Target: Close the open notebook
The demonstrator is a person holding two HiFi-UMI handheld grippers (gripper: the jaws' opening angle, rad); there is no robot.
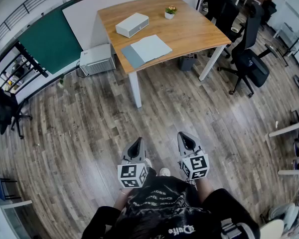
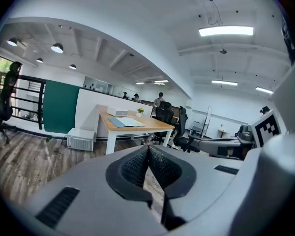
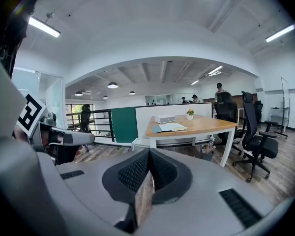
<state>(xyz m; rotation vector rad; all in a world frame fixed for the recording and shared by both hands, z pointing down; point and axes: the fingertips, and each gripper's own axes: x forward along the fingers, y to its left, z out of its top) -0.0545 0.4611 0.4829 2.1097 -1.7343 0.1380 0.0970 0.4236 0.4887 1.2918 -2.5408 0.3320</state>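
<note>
- Wooden table stands well ahead of the person, well apart from both grippers. The open notebook lies flat at its near left corner, pages up. Any writing is too small to read.
- A white box sits just behind the notebook. A small potted plant stands near the far edge.
- Left gripper: jaws fully together, nothing between the pads, low over the plank floor.
- Right gripper: jaws fully together, empty, beside the left gripper and not touching it.
- Both hands are hidden beneath the marker cubes. The person's torso is cut off by the lower frame edge.
- A bin under the table is partly hidden by the tabletop.
</note>
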